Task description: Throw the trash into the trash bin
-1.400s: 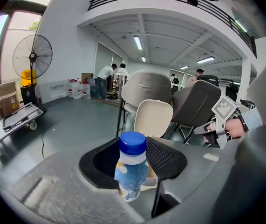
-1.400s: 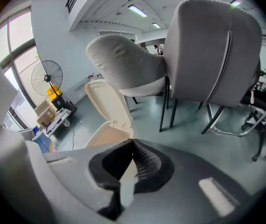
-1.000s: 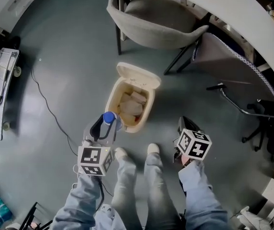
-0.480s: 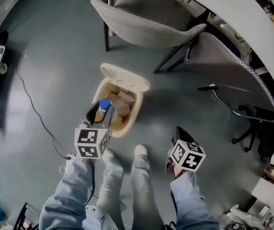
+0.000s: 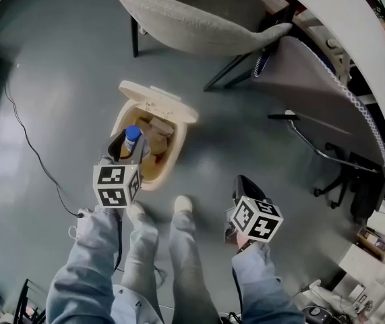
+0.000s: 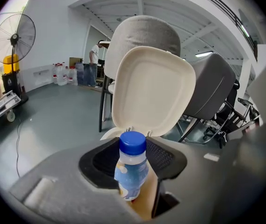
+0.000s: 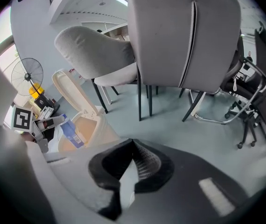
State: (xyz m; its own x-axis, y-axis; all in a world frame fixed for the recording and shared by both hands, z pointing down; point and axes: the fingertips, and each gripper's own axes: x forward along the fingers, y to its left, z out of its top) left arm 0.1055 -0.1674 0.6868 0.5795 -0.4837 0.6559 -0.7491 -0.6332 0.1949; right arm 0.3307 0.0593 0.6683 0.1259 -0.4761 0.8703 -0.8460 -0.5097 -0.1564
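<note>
Left gripper (image 5: 126, 151) has sunk w/ the bottle (image 5: 133, 139), now over the open trash bin (image 5: 163, 173) mouth vs. at its near rim a sec ago. Jaws pinch the bottle body; release still to do. Bin already holds other scraps. Right gripper (image 5: 241, 186): jaws pressed together, empty, off to the side.

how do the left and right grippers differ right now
The left gripper holds a blue-capped bottle; the right gripper has its jaws together with nothing seen in them. The left gripper is above the open bin; the right gripper is off to the side, over the floor. Both point downward.
</note>
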